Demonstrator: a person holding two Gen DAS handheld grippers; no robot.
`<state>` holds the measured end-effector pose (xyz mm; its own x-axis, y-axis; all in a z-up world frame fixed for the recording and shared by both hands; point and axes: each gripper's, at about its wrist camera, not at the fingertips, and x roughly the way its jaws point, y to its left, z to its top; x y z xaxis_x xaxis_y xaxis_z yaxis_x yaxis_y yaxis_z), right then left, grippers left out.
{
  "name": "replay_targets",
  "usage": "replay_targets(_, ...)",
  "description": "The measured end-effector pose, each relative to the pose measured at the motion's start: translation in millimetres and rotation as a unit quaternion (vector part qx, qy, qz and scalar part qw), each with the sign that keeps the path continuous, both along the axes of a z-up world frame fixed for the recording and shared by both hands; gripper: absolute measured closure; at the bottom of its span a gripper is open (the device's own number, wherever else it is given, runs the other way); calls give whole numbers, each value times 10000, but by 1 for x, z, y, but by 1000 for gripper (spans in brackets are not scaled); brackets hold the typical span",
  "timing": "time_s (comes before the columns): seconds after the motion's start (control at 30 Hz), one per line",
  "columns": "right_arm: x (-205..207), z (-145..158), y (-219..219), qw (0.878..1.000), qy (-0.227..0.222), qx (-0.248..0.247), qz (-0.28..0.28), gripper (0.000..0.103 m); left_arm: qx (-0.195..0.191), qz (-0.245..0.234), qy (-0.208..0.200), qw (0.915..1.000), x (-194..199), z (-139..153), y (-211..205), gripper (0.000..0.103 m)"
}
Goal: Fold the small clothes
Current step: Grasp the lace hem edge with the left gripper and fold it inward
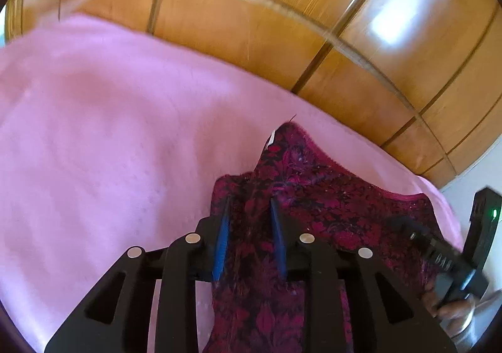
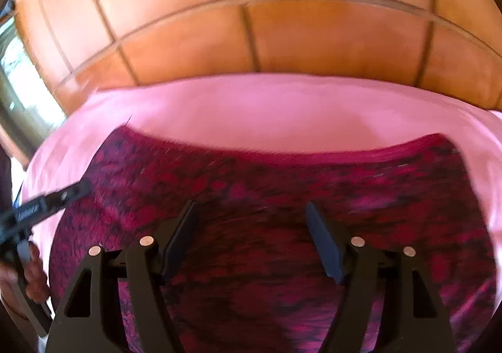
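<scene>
A small dark red and black floral garment (image 1: 313, 196) lies spread on a pink blanket (image 1: 109, 133). My left gripper (image 1: 251, 215) hovers over the garment's left part. Its blue pads (image 1: 222, 233) stand a little apart, with the cloth showing below and between them but not pinched. In the right wrist view the same garment (image 2: 266, 180) fills the lower half, blurred. My right gripper (image 2: 251, 211) hangs over its middle with its jaws wide apart and nothing held. A hand (image 1: 451, 309) holds the right gripper's handle at the far right.
Glossy wooden wardrobe panels (image 1: 282, 23) rise right behind the blanket's far edge. The pink blanket stretches bare to the left of the garment. A window (image 2: 15, 70) shows at the left edge of the right wrist view.
</scene>
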<state>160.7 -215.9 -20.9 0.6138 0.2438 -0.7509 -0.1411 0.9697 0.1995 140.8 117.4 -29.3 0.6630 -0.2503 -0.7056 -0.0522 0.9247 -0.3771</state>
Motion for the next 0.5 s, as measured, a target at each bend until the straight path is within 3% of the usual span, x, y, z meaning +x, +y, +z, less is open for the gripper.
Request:
replay_targets(0.1, -2, 11, -29, 9994, -62, 97, -313, 32, 342, 39, -379, 9987, -22, 18, -4, 80)
replay_targets(0.23, -5, 15, -73, 9970, -15, 188, -755, 32, 460, -340, -705, 9959, -49, 24, -19, 80)
replay_targets(0.4, 4, -15, -117, 9914, 526, 549, -1068, 42, 782, -688, -202, 9944, -48, -7, -43, 80)
replay_targets(0.5, 9, -23, -119, 9922, 542, 584, -962, 41, 822, -672, -191, 9942, -48, -11, -43, 80)
